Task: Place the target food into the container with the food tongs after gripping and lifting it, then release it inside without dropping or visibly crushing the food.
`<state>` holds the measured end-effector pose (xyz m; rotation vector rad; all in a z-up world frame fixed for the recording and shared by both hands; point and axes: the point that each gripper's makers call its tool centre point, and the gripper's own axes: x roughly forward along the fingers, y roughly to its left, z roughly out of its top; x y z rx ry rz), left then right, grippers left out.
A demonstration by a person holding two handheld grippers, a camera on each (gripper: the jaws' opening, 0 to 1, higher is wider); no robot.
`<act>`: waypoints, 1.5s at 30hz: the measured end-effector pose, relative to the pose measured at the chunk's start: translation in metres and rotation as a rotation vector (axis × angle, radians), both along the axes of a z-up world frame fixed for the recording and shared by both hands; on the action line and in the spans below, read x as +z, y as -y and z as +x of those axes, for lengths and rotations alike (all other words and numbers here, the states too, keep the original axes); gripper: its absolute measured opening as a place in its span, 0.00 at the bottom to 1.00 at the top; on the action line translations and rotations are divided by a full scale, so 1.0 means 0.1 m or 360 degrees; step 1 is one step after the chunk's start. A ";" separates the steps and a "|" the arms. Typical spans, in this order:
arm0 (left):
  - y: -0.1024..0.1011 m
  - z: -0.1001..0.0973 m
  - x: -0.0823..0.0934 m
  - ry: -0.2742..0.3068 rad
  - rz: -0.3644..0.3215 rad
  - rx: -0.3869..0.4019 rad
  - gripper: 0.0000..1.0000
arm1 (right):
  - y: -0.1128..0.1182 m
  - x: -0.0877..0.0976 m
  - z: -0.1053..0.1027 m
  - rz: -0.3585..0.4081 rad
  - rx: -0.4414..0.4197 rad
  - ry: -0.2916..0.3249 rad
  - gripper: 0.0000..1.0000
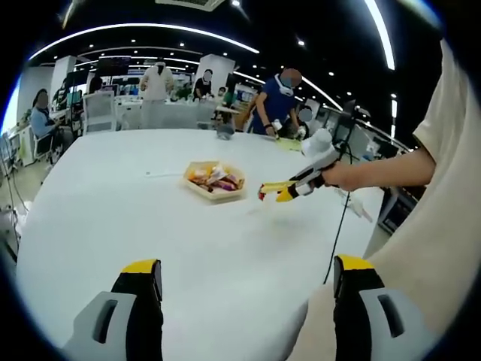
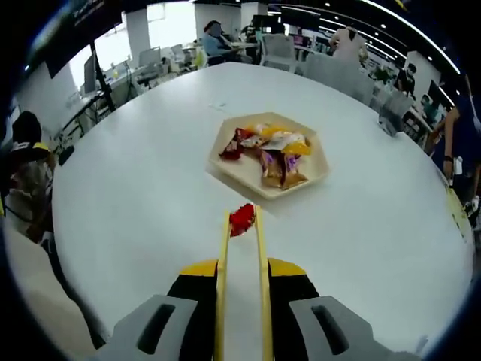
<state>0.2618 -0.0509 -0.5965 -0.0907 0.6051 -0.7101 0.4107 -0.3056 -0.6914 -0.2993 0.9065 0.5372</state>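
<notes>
Office space with strip lights and desks surrounds a smooth round white table (image 2: 135, 195); near its middle sits a shallow six-sided tray (image 2: 312, 177) of crinkly wrapped snacks (image 2: 274, 154); right gripper (image 2: 242, 256) clamps yellow tongs (image 2: 259, 256), whose tips pinch a small red wrapped snack (image 2: 242, 219) just short of the tray; left gripper (image 1: 248, 297) has its jaws spread wide.
</notes>
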 end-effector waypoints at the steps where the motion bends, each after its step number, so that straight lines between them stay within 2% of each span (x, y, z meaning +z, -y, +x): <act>1: 0.00 0.00 0.00 0.0002 0.0002 0.0001 0.95 | 0.00 0.01 0.02 0.0000 0.0003 0.0007 0.22; 5: 0.00 0.01 0.01 0.0006 -0.0004 0.0009 0.95 | 0.00 -0.01 0.04 -0.0043 0.0050 -0.0007 0.20; 7: 0.00 0.00 0.02 0.0009 -0.0006 0.0010 0.95 | -0.02 -0.03 0.02 -0.0008 0.0058 -0.0032 0.20; 8: 0.00 0.00 0.02 0.0009 -0.0005 0.0012 0.95 | 0.00 -0.01 0.04 -0.0046 0.0055 0.0004 0.20; 13: -0.01 -0.02 0.00 0.0001 -0.0007 0.0020 0.95 | -0.02 0.06 0.08 -0.0015 0.0041 0.0024 0.20; 23: 0.00 0.01 0.03 0.0012 -0.0009 0.0018 0.95 | -0.05 0.30 0.30 0.0005 0.0036 0.0132 0.20; 45: -0.07 0.03 0.03 0.0012 -0.0005 0.0049 0.95 | -0.22 0.65 0.81 0.0038 0.0050 0.0275 0.21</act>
